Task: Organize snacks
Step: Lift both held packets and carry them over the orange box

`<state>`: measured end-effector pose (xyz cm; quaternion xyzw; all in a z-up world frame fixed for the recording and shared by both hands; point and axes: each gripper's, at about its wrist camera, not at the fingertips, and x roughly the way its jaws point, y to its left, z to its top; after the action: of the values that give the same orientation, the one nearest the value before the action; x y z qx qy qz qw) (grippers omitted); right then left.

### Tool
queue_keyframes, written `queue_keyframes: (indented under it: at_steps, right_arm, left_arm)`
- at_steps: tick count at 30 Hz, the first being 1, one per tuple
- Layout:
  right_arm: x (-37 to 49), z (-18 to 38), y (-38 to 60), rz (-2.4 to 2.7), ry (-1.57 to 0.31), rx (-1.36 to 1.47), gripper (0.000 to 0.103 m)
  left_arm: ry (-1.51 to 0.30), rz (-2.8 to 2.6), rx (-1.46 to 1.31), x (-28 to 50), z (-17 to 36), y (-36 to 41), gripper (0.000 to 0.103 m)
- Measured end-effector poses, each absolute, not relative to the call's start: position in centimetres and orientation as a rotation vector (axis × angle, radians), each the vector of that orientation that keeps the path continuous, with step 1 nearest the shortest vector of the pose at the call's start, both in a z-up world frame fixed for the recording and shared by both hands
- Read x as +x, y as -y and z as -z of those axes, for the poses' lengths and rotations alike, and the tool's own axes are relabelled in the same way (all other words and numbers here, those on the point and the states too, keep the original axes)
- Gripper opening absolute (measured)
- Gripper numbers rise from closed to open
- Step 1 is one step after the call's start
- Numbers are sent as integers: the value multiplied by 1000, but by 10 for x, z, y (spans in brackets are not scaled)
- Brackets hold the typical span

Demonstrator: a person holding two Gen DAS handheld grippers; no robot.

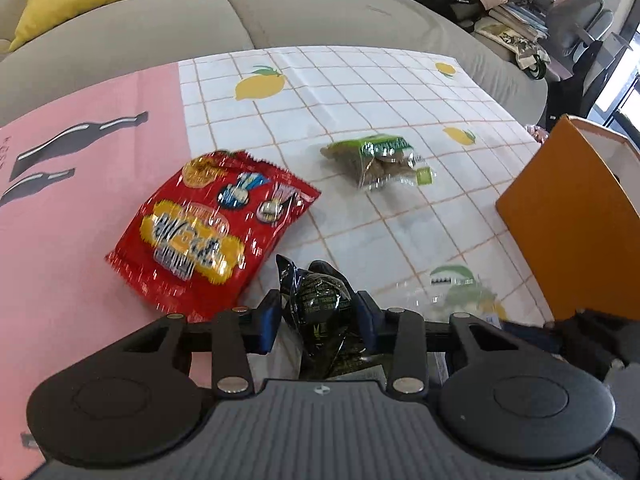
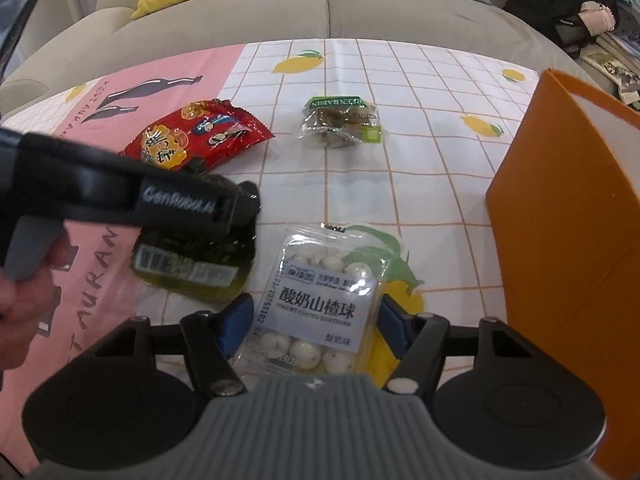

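Note:
My left gripper (image 1: 318, 312) is shut on a dark green snack packet (image 1: 320, 304), with a blue pad pressed into each side. In the right wrist view the same packet (image 2: 192, 256) hangs under the left gripper's black body. My right gripper (image 2: 316, 320) straddles a clear packet of white yogurt-coated balls (image 2: 320, 300) that lies flat on the cloth. Its blue pads (image 2: 236, 324) stand close along the packet's sides without squeezing it. A red snack bag (image 1: 208, 228) and a small green raisin packet (image 1: 380, 160) lie farther out on the table.
An open orange box (image 2: 568, 208) stands upright at the right edge of the table. The tablecloth (image 1: 360, 92) is pink on the left and white with lemons on the right. A grey sofa (image 1: 280, 12) with cushions runs behind. A hand (image 2: 16, 300) holds the left gripper.

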<state>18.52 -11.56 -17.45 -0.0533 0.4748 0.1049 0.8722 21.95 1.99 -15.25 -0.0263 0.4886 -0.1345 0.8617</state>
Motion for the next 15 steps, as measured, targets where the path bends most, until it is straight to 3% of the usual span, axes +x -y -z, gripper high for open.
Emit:
queue_keyframes:
  at_steps: [15]
  right_arm:
    - [168,150,119,-231,-984,-58,59]
  left_arm:
    - [-1024,180,-211,161,122,-55,44]
